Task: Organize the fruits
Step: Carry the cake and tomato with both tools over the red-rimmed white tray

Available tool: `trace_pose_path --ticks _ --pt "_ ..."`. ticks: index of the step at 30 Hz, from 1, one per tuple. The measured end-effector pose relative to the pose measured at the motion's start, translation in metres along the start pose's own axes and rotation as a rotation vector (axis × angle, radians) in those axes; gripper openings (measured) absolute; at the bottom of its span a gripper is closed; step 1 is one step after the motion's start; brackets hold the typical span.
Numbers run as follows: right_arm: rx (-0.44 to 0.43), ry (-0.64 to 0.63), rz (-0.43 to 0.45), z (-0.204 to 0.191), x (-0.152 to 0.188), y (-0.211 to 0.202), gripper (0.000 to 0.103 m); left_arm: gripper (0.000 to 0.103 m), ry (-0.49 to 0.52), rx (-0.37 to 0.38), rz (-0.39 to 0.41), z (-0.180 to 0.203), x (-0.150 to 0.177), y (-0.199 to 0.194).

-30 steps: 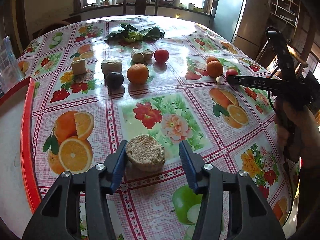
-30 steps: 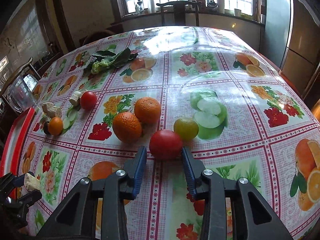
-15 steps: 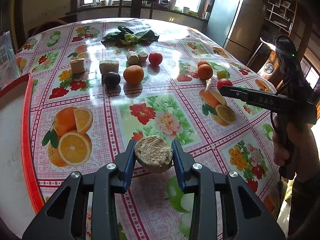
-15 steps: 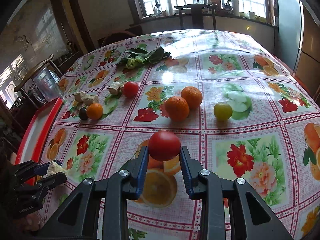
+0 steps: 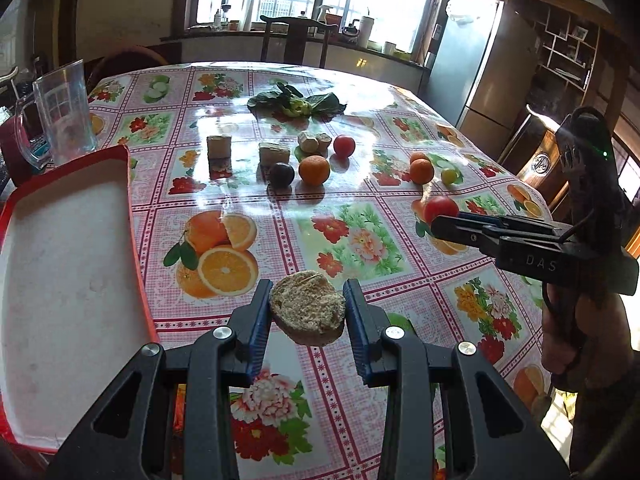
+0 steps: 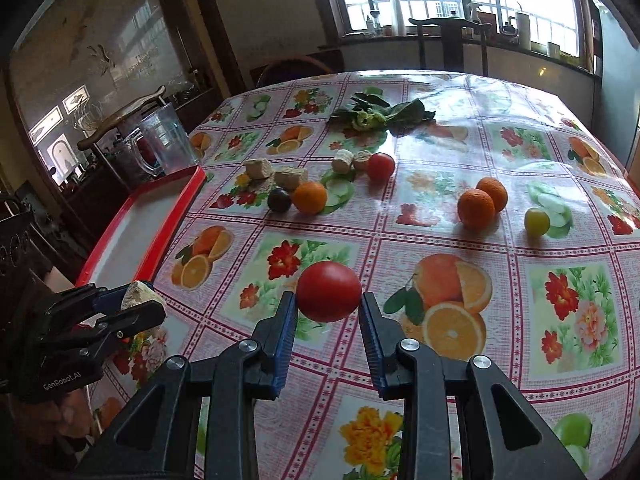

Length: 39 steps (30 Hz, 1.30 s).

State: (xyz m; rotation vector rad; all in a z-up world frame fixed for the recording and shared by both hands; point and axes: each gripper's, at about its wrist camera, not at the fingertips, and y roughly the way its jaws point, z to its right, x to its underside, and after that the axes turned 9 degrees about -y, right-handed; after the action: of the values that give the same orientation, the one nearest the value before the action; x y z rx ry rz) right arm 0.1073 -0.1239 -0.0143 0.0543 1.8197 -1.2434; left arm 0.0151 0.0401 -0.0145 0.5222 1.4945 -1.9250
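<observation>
Held, left: your left gripper (image 5: pixel 307 307) is clenched on a brown crumbly puck (image 5: pixel 307 307), lifted clear of the tablecloth (image 5: pixel 360 236) and close beside the red-rimmed tray (image 5: pixel 138 264). What the puck is cannot be told; it looks more like a bread or cake piece than a fruit.

Held, right: your right gripper (image 6: pixel 328 312) is clamped on a red tomato (image 6: pixel 329 297), pinched at its widest part, likely so the round skin does not slip, and raised off the cloth.

Tray: white floor, nothing seen in it. It sits at the table's left edge, probably the sorting destination, which would explain both loads being carried toward that side.

On the table, loose:
- an orange (image 6: pixel 309 197) touching a dark plum (image 6: pixel 279 200)
- a second tomato (image 6: pixel 380 166) beside two small tan chunks (image 6: pixel 352 161)
- two tan blocks (image 6: pixel 274 173) near the tray's far corner
- two oranges (image 6: pixel 482 203) touching, a yellow-green fruit (image 6: pixel 537 221) just beside
- leafy greens (image 6: pixel 380 114) farther back
- a clear jug (image 6: pixel 162 140) behind the tray

Judgement: sorting is barely begun.
</observation>
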Motion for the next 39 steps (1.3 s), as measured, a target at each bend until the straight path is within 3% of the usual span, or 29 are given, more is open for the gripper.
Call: trace_pose_path --ticks 20,31,39 --pt "-0.225 -0.191 -0.021 -0.133 -0.029 0.032 0.032 0.033 -0.154 -0.104 0.091 -0.092 0.011 -0.059" --pt "-0.335 -0.268 -0.056 -0.192 -0.048 0.064 0.032 0.033 -0.259 -0.214 0.114 -0.156 0.022 -0.08" --pt "-0.345 -0.321 -0.118 -0.221 -0.059 0.104 0.032 0.033 -0.278 -0.258 0.088 -0.177 0.028 -0.077"
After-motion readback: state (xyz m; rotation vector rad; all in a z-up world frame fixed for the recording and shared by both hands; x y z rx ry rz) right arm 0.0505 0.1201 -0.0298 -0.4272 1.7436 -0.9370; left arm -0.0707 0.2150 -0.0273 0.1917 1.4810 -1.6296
